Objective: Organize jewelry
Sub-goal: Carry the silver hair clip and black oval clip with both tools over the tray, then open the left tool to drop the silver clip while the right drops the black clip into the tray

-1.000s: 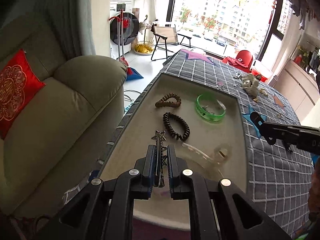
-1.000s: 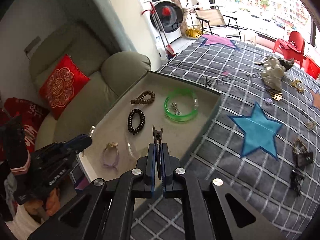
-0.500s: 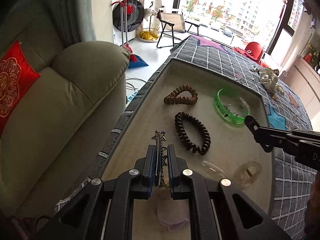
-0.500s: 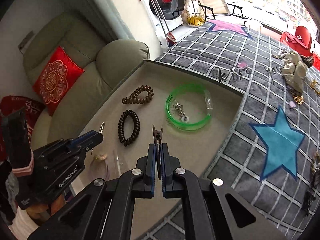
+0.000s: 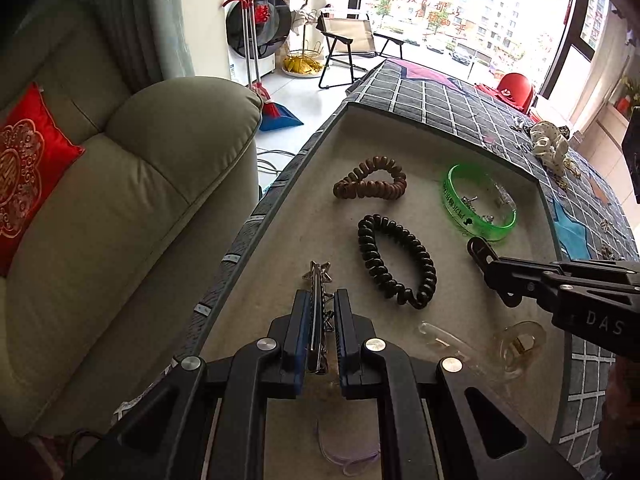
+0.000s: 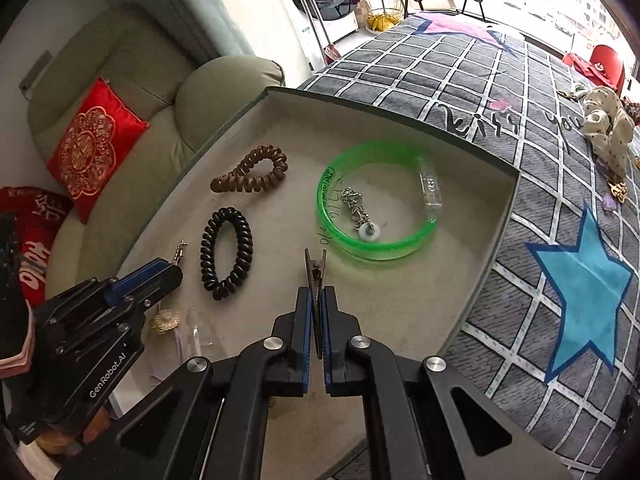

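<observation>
Fingers: my left gripper pinches a star-tipped hair clip | my right gripper pinches a dark alligator clip | both above the beige tray

Both grippers are built alike from matte black plastic: two angular arms with triangular cut-outs converge on a pair of slim parallel fingers. On the left gripper each finger carries a blue pad on its inner face, and four round silver screw heads sit in a row across the arm joints just behind the fingers. The right gripper has the same blue-lined fingers and silver screws. Seen from the right gripper's camera, the left gripper's black housing bears white lettering reading "GenRobot.AI" beside small dark screws; from the left gripper's camera, the right gripper's housing shows pale letters "DAS".
</observation>
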### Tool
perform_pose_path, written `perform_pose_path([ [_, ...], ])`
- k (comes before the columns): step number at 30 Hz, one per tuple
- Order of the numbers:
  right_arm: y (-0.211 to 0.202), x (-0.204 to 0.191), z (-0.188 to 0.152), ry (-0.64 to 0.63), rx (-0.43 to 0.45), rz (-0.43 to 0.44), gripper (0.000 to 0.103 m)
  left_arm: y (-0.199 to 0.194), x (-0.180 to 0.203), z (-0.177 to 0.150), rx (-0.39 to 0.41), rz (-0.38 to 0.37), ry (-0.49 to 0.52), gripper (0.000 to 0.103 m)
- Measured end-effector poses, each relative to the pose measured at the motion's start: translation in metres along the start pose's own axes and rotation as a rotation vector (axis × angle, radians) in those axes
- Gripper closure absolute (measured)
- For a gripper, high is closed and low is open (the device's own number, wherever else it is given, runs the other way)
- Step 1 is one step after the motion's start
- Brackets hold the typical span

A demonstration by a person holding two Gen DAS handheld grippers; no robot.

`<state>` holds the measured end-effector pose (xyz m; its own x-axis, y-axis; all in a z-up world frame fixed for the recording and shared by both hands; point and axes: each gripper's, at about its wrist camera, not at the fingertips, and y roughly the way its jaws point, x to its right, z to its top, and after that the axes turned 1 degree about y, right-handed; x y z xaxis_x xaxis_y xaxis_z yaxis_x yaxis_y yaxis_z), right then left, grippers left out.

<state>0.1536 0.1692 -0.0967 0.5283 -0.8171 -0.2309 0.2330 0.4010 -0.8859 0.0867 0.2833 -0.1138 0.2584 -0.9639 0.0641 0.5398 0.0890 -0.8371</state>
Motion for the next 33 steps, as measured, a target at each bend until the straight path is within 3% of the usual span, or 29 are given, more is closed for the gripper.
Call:
perform_pose_path([
  [32,-0.0041,0.0012,-0.0052,-0.013,0.000,-0.010,0.097,-0.0002,0.0095,-0.0029,-0.003,0.079,0.036,0.088],
  [33,-0.0049,0.0017,-0.0055,-0.010,0.001,-0.007,0.097,-0.0002,0.0093,-0.0034,-0.005,0.080,0.039,0.079],
])
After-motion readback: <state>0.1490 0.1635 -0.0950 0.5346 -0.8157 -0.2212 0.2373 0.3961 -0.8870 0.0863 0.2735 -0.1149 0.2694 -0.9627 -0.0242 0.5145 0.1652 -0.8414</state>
